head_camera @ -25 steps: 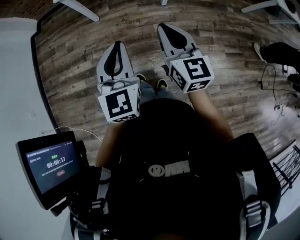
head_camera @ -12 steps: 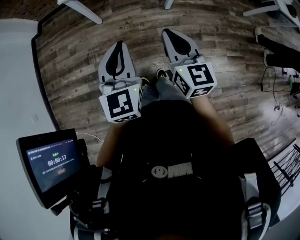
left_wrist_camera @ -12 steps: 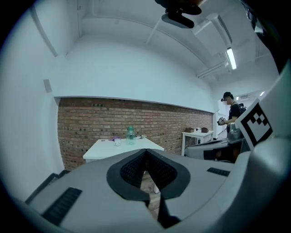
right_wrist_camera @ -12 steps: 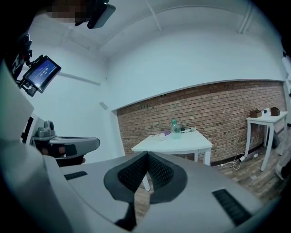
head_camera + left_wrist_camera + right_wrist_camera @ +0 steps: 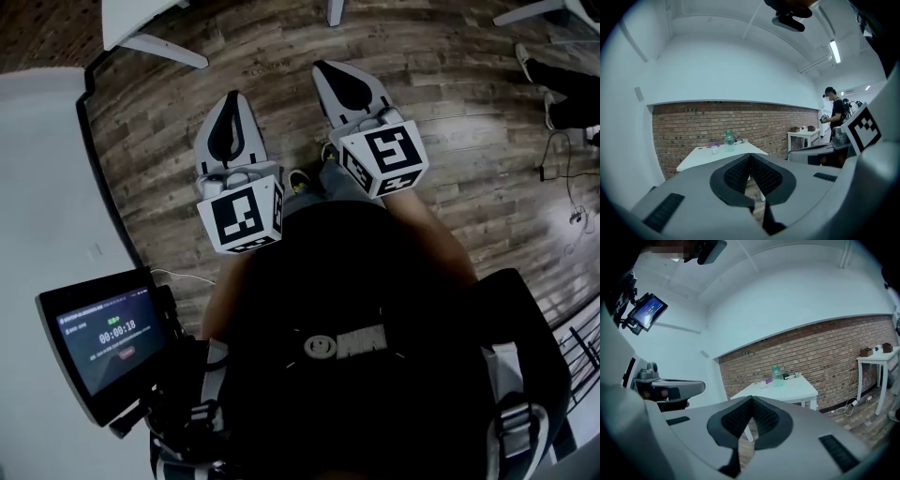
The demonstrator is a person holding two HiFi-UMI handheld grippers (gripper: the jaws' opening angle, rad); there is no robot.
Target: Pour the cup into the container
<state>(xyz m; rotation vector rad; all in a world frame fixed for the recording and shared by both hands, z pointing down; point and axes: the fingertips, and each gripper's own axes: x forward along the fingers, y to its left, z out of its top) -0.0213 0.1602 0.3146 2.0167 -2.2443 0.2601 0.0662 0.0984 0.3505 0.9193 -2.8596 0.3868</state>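
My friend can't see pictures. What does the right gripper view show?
The right tool, jaws shut and empty, points at a white table across the room. A clear bottle and a small white cup stand on it, before a brick wall.

Screen [image 5: 105,339], lower left of head view: timer reads 00:00:18; smaller lines above and below it illegible. Cubes on left gripper [image 5: 231,105] and right gripper [image 5: 333,75]: black-white square codes, no lettering.
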